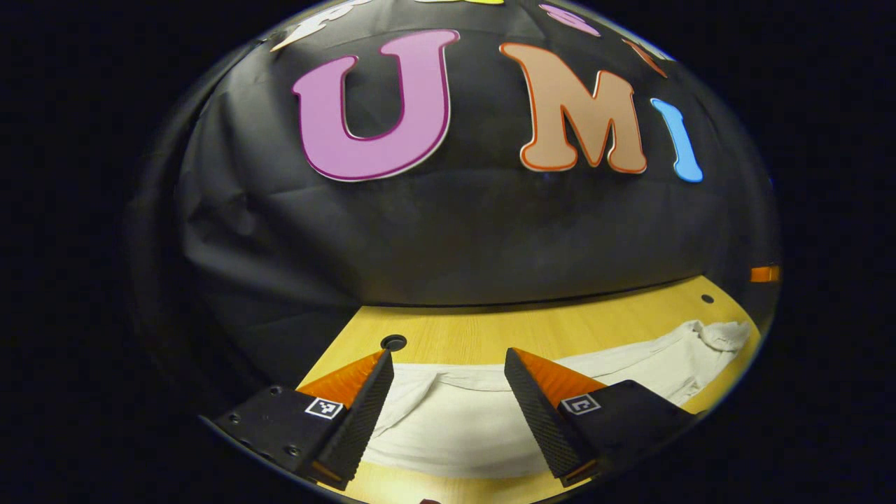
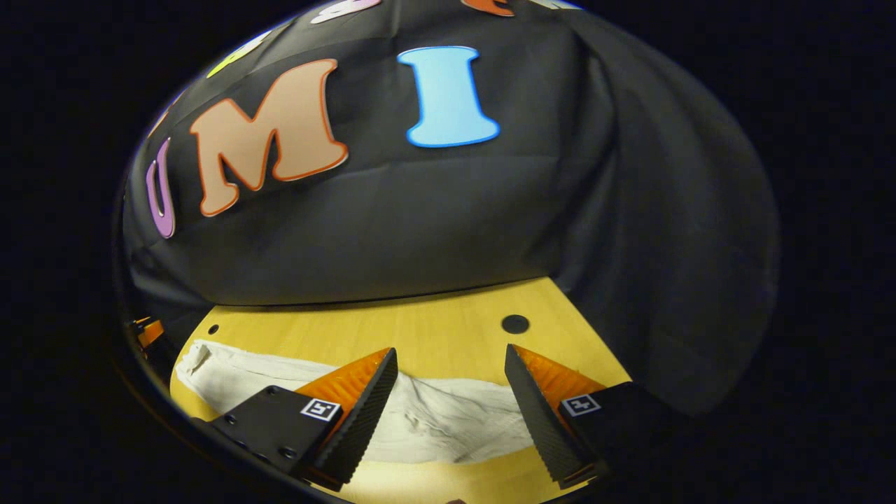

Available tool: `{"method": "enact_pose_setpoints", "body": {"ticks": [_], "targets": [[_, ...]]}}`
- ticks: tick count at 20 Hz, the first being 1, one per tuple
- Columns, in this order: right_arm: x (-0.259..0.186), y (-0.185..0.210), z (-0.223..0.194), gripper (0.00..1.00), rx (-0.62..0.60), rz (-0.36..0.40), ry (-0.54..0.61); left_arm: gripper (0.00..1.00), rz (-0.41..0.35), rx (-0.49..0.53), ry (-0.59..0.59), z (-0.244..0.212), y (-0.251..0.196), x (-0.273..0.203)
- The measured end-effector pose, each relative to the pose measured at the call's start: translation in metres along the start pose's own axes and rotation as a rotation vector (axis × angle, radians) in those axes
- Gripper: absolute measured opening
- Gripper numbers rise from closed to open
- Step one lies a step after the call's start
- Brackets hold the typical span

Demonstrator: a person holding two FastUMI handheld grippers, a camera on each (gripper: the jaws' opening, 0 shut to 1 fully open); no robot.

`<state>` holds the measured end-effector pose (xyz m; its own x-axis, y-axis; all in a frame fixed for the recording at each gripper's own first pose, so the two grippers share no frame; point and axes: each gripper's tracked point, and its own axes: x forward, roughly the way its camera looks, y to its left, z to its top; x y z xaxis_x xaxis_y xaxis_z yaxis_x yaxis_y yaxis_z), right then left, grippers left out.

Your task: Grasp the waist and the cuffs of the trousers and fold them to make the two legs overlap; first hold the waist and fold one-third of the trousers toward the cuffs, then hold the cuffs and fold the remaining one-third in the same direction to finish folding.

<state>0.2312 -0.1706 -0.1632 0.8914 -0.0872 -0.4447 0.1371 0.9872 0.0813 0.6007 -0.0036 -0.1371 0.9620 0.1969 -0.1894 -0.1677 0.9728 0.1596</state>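
Closest to the lens in the left gripper view, the left gripper (image 1: 448,392) hangs just above the table with its jaws wide apart, holding nothing; its two fingers (image 1: 364,413) angle down and forward, and the pale cloth shows in the gap between them. Beneath and beyond it the wooden table (image 1: 490,325) spreads as the broadest surface, running back to the black cloth wall. Across that table lie the white trousers (image 1: 455,420), spread flat; one end lies right under the left gripper, where a seam or hem line curves across the cloth, and the rest stretches away to the right, ending in a bunched, rumpled end (image 1: 721,334) near the table's edge. Whether the end below is the waist or the cuffs, I cannot tell. In the right gripper view the right gripper (image 2: 451,388) takes a matching pose, low over the table (image 2: 434,329), jaws likewise spread apart and gripping nothing, tilted down towards the cloth. The trousers (image 2: 441,420) lie wrinkled between and below its fingers (image 2: 367,409), then run off to the left to a rumpled end (image 2: 199,357). Smaller still, a round dark hole (image 1: 393,342) sits in the tabletop just beyond the left gripper's left finger, and another hole (image 2: 515,323) sits ahead of the right gripper.
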Motion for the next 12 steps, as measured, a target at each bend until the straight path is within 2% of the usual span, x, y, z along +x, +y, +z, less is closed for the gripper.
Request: {"method": "enact_pose_setpoints", "body": {"ticks": [2, 3, 5, 6, 7, 8, 9, 11, 12], "targets": [[-0.018, -0.038, -0.008, 0.96, 0.047, -0.057, 0.009, 0.96, 0.008, -0.037, -0.001, 0.001, 0.000, -0.006], [-0.022, -0.057, -0.018, 0.92, 0.065, -0.087, 0.016, 0.97, 0.013, -0.062, -0.004, 0.003, -0.001, -0.012], [-0.029, -0.097, -0.045, 0.92, 0.077, -0.155, 0.055, 0.96, 0.028, -0.109, -0.017, 0.009, -0.006, -0.037], [-0.028, -0.112, -0.059, 0.97, 0.079, -0.179, 0.080, 0.96, 0.030, -0.127, -0.017, 0.011, -0.008, -0.049], [-0.026, -0.120, -0.074, 0.97, 0.086, -0.190, 0.110, 0.96, 0.033, -0.136, -0.020, 0.012, -0.008, -0.057], [-0.023, -0.125, -0.088, 0.92, 0.096, -0.192, 0.140, 0.95, 0.039, -0.138, -0.021, 0.013, -0.008, -0.066], [-0.020, -0.126, -0.101, 0.97, 0.109, -0.191, 0.166, 0.93, 0.047, -0.133, -0.025, 0.014, -0.007, -0.076], [-0.007, -0.125, -0.120, 0.93, 0.143, -0.172, 0.207, 0.93, 0.077, -0.108, -0.028, 0.017, -0.008, -0.083], [0.000, -0.122, -0.128, 0.97, 0.159, -0.162, 0.223, 0.93, 0.087, -0.099, -0.027, 0.018, -0.010, -0.087]]}}
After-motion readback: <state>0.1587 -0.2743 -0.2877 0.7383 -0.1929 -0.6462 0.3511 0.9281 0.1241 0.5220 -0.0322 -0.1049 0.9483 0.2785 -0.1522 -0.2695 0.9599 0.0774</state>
